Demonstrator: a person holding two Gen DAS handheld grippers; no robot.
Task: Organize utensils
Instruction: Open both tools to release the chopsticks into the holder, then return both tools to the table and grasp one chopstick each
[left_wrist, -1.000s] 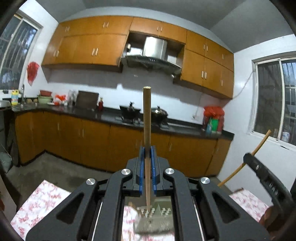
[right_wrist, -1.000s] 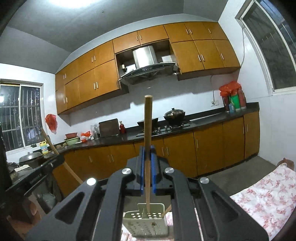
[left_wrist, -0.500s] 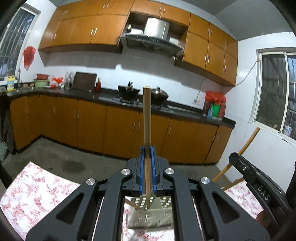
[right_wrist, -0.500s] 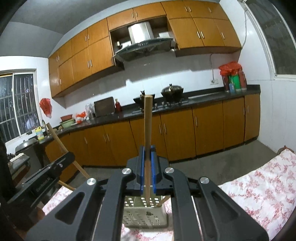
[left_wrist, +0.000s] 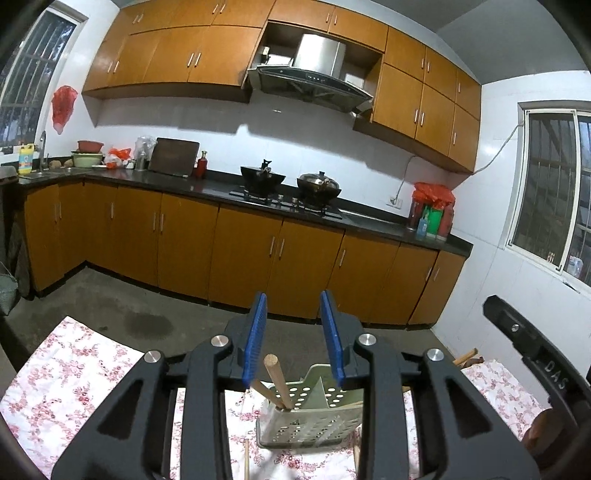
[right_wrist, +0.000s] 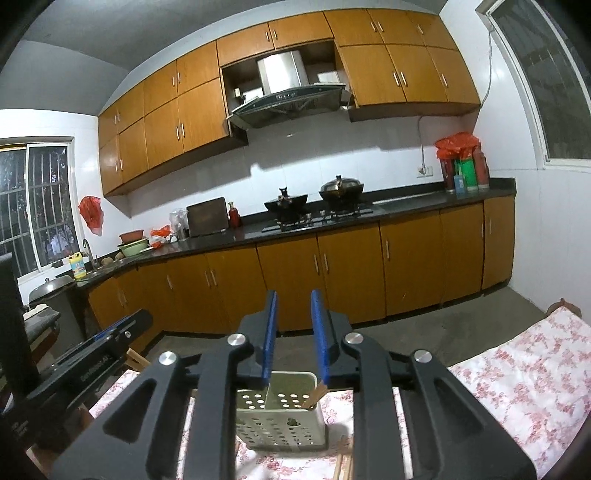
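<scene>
A pale green perforated utensil holder (left_wrist: 310, 417) stands on the floral tablecloth (left_wrist: 66, 376), just below my left gripper (left_wrist: 293, 332). Wooden chopsticks (left_wrist: 276, 380) lean inside its left compartment. My left gripper is open and empty above them. In the right wrist view the same holder (right_wrist: 280, 417) sits below my right gripper (right_wrist: 293, 328), which is open and empty. A wooden stick end (right_wrist: 314, 395) pokes up in its right compartment. Another wooden stick (left_wrist: 245, 458) lies on the cloth in front of the holder.
The right gripper's body (left_wrist: 535, 354) shows at the left view's right edge, and the left gripper's body (right_wrist: 85, 362) at the right view's left. Kitchen cabinets (left_wrist: 243, 251) and a counter with pots (left_wrist: 317, 184) stand behind. A wooden stick (right_wrist: 338, 465) lies near the holder.
Both grippers have opened and let go of their wooden sticks, which have dropped into the holder. Both views have tilted down toward the table.
</scene>
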